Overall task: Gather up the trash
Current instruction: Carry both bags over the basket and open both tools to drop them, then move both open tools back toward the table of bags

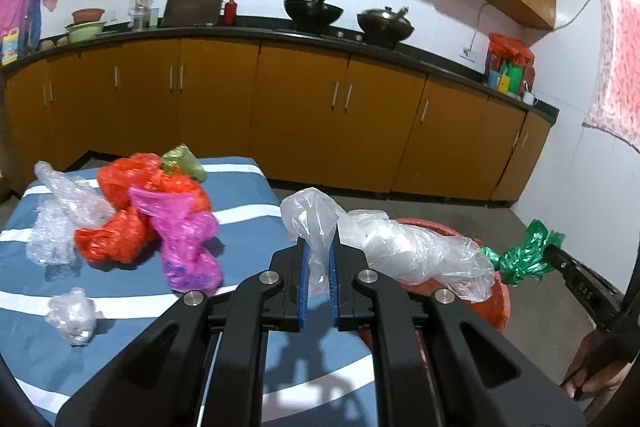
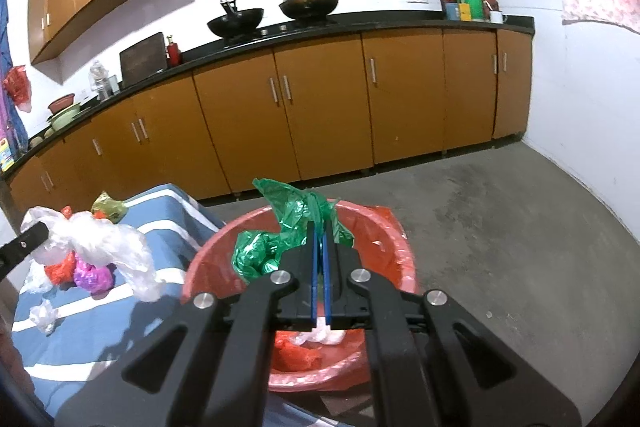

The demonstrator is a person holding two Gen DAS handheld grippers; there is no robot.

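My left gripper (image 1: 319, 247) is shut on a clear plastic bag (image 1: 404, 247) and holds it in the air at the table's right edge, over the red bin (image 1: 502, 303). It also shows in the right wrist view (image 2: 100, 243). My right gripper (image 2: 320, 231) is shut on a green plastic bag (image 2: 280, 231) and holds it above the red bin (image 2: 224, 251), which holds red and white trash. The green bag also shows in the left wrist view (image 1: 520, 255). Red (image 1: 120, 231), pink (image 1: 188, 243) and clear (image 1: 60, 219) bags lie on the blue striped table (image 1: 120, 331).
A small clear wad (image 1: 72, 315) lies near the table's front left. An olive wrapper (image 1: 184, 159) lies at the far edge. Orange cabinets (image 2: 320, 107) under a black counter with woks run along the back. Grey concrete floor (image 2: 500, 227) spreads to the right.
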